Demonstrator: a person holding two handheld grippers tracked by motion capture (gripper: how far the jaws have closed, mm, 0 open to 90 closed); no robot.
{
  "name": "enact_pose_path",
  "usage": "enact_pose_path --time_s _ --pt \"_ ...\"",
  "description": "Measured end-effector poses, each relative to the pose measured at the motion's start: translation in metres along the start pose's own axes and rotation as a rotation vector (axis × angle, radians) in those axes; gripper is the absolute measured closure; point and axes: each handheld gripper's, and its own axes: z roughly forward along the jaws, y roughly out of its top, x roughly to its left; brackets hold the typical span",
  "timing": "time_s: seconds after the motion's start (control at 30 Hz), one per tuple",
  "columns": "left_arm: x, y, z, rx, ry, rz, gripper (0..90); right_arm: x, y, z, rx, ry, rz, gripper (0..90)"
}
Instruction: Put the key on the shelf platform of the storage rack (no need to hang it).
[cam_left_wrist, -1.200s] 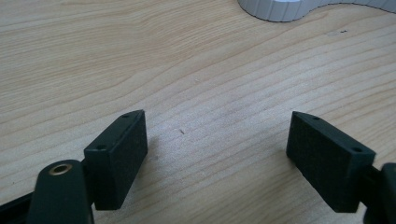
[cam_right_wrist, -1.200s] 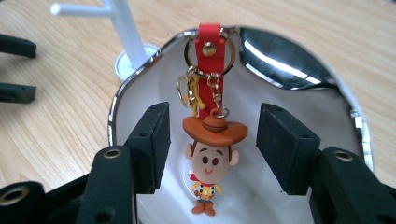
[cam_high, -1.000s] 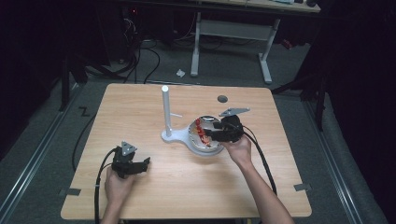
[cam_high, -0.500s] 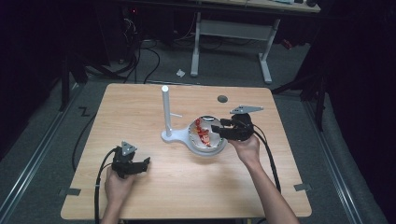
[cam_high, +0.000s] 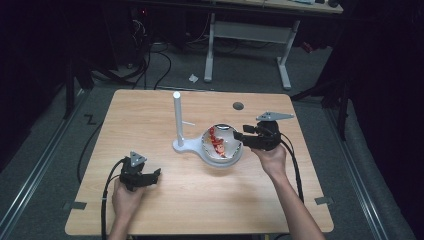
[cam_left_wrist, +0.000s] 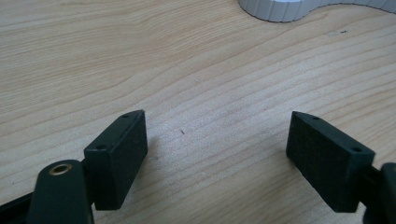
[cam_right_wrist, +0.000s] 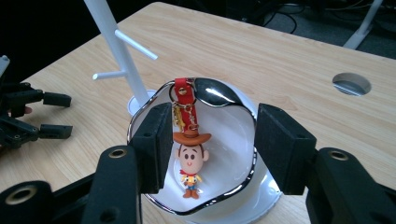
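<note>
On the wooden table (cam_high: 165, 200) a white stand (cam_high: 178, 120) with an upright post and short side pegs is set near the middle, and a white bowl with a silvered wavy rim (cam_high: 222, 146) is placed against its base on the right. Inside the bowl a cowboy figure keychain (cam_right_wrist: 189, 165) is seen lying, its long axis running from the red strap (cam_right_wrist: 183, 92) at the far rim, down the gold chain, to the feet at the near side. The right gripper (cam_right_wrist: 210, 149) is held just beside and above the bowl's right edge, pointed across it toward the stand; its jaws are seen apart with nothing clamped, the keychain lying below and between them, untouched. The left gripper (cam_left_wrist: 215, 140) is rested well apart on the near left of the table, its jaws wide and empty over bare wood. The right hand is plainly the nearer one. The bowl's raised rim is judged the obstacle to a low approach; the stand's pegs lie just beyond.
</note>
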Motion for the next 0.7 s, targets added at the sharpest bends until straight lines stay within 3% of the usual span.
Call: enact_pose_path --time_s 0.7 --pt "0.000 0.000 0.000 0.000 0.000 0.000 21.1 -0.008 -0.001 -0.038 -0.051 -0.018 -0.001 48.5"
